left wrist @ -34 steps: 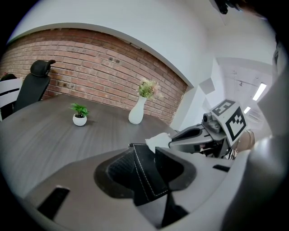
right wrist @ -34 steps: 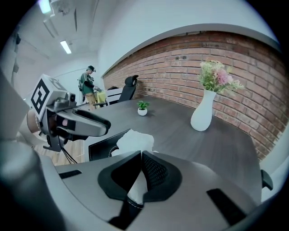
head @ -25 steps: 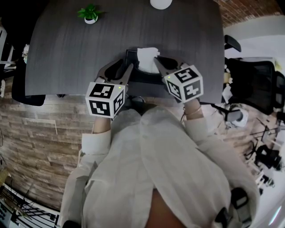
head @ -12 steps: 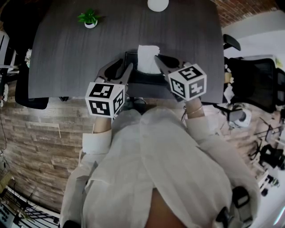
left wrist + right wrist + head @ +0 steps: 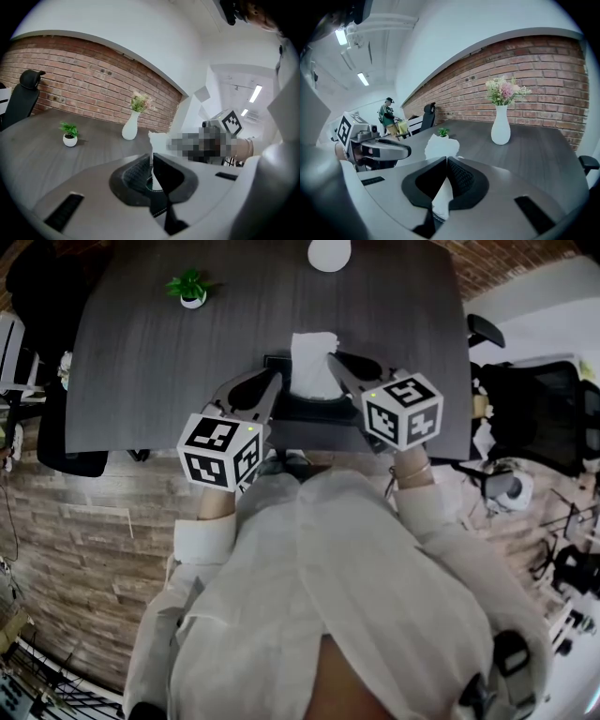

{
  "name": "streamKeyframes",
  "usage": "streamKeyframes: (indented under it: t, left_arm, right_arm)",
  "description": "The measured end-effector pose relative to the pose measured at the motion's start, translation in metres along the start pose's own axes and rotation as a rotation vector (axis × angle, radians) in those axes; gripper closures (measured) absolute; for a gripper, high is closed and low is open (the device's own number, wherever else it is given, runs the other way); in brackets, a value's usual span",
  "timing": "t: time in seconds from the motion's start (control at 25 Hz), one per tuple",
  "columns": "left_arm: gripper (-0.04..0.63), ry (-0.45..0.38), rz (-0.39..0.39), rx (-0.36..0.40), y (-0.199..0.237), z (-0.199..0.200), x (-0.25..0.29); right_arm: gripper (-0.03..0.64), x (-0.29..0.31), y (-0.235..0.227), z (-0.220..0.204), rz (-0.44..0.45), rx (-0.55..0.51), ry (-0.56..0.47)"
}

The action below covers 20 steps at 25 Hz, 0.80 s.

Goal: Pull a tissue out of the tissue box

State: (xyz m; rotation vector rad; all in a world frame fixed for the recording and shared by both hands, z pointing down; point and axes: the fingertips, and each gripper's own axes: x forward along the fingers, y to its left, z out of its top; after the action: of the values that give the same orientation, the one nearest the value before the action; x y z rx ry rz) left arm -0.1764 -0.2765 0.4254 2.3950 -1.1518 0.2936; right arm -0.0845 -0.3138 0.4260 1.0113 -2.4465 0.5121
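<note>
1. The tissue (image 5: 314, 362) is white and stands upright above the dark box (image 5: 314, 411). It is a roughly rectangular sheet with a crumpled, uneven top edge.
2. Its lower end meets the top of the box; whether it is in the slot cannot be made out.
3. The box sits at the near edge of the grey table (image 5: 141, 362), between the two grippers.
4. The left gripper (image 5: 278, 380) reaches the tissue from the left side. Its jaws have just been closing and now stand almost together, with a thin white strip of tissue pinched between them.
5. The right gripper (image 5: 330, 358) holds the sheet's right edge with its jaws together. In the right gripper view a white fold runs down between the jaws, and the ragged top of the sheet rises just beyond them.
6. In the head view the sheet spans the gap between the two gripper tips, and its face looks flat and smooth.
7. In the left gripper view the sheet's top corner shows as a pale, soft-edged flap just past the jaws.
8. Farther back on the table stand a small potted plant (image 5: 192, 287) and a white vase (image 5: 328, 251), both well apart from the box.
</note>
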Motion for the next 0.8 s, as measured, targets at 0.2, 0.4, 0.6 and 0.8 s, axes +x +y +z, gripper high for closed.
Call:
streamKeyframes:
  t: [0.2, 0.4, 0.6, 0.8]
  left_arm:
    - [0.575, -0.003, -0.014, 0.012, -0.002, 0.004, -0.001]
    - [0.575, -0.007, 0.0, 0.017, -0.002, 0.007, -0.001]
    - [0.575, -0.026, 0.013, 0.02, 0.001, 0.014, -0.002]
    - [0.577, -0.038, 0.007, 0.036, 0.0, 0.023, -0.001]
  right_arm:
    - [0.606, -0.003, -0.003, 0.007, -0.011, -0.003, -0.022]
    - [0.606, -0.009, -0.005, 0.014, -0.021, -0.01, -0.048]
    - [0.606, -0.014, -0.009, 0.026, -0.038, -0.02, -0.09]
    - [0.606, -0.02, -0.01, 0.04, -0.043, -0.041, -0.133]
